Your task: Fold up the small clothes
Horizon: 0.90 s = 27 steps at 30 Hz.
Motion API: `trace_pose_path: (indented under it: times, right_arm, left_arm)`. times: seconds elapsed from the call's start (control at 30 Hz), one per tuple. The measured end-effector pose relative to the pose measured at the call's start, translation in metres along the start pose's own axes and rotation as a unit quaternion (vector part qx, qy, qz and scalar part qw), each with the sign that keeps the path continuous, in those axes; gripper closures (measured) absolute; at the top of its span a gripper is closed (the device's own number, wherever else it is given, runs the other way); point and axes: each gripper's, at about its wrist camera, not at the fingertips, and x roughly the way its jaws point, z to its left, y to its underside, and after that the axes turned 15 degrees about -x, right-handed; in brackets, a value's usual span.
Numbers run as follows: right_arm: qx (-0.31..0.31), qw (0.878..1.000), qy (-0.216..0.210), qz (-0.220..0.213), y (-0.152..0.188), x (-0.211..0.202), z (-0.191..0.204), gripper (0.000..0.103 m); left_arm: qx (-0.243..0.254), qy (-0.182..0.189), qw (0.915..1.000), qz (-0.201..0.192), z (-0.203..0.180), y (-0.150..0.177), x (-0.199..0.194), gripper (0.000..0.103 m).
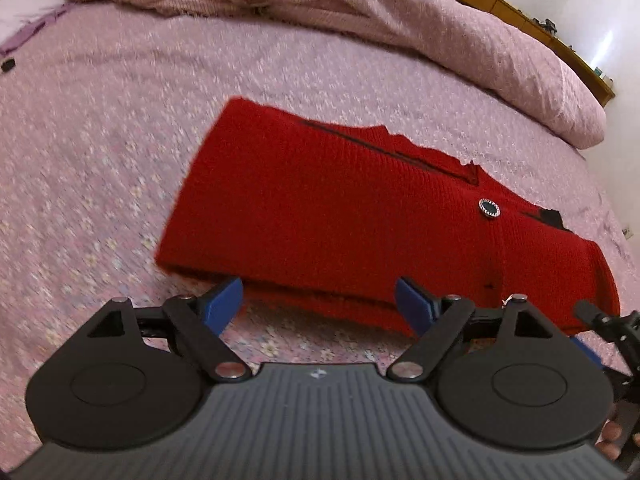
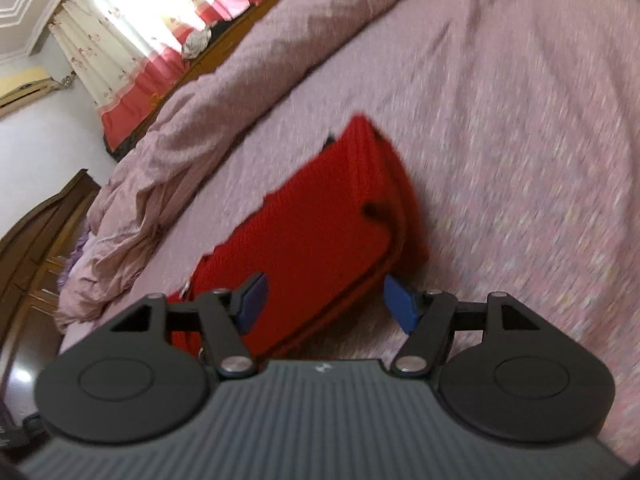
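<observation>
A red knit cardigan (image 1: 340, 216) lies folded into a rough rectangle on the pink bedspread (image 1: 100, 152). It has dark trim and a round jewelled button (image 1: 489, 208). My left gripper (image 1: 320, 304) is open and empty, with its blue pads at the garment's near edge. The cardigan also shows in the right wrist view (image 2: 320, 232), blurred. My right gripper (image 2: 326, 300) is open and empty at the garment's near end, left pad over the fabric, right pad over the bedspread. Part of the right gripper (image 1: 600, 320) shows at the left view's right edge.
A crumpled pink duvet (image 1: 400, 28) is heaped along the far side of the bed. A wooden headboard (image 1: 560, 40) and red-trimmed curtains (image 2: 132, 40) stand behind it. A small dark object (image 1: 8, 65) lies at the far left. A dark wooden wardrobe (image 2: 36, 240) is at left.
</observation>
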Motion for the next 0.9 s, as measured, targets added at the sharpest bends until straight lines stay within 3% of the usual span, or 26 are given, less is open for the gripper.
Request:
trace_pose_path:
  times: [0.13,0.37,0.53,0.67,0.7,0.73,0.77,0.83,0.9]
  right_arm:
    - [0.012,1.000,-0.020,0.007,0.005,0.013,0.002,0.035]
    - [0.043,0.997,-0.067,-0.022,0.005,0.015,-0.002,0.036]
    - [0.042,0.994,-0.086,-0.048,0.003,0.011,-0.007,0.062]
    - [0.033,0.995,-0.086,-0.047,0.001,0.015,-0.008,0.076]
    - [0.031,0.995,-0.085,-0.047,0.001,0.016,-0.009,0.082]
    - [0.030,0.995,-0.085,-0.047,0.001,0.016,-0.010,0.088]
    - [0.028,0.995,-0.086,-0.048,0.000,0.016,-0.011,0.090]
    - [0.026,0.994,-0.090,-0.052,0.000,0.014,-0.011,0.093]
    - [0.019,0.994,-0.094,-0.060,-0.002,0.010,-0.009,0.093]
  left_arm:
    - [-0.009,0.005,0.9999,-0.007,0.000,0.003,0.005,0.014]
    - [-0.052,0.037,0.9979,-0.009,0.007,0.004,0.016,0.013]
    - [-0.090,0.069,0.9935,0.003,0.015,0.010,0.034,0.013]
    - [-0.099,0.083,0.9915,-0.017,0.020,0.006,0.034,0.016]
    - [-0.099,0.085,0.9913,-0.018,0.021,0.005,0.033,0.018]
    - [-0.099,0.088,0.9910,-0.020,0.021,0.004,0.032,0.028]
    - [-0.097,0.087,0.9912,-0.021,0.021,0.003,0.031,0.040]
    - [-0.099,0.089,0.9910,-0.015,0.024,0.001,0.028,0.055]
    - [-0.101,0.092,0.9906,-0.009,0.025,-0.002,0.024,0.063]
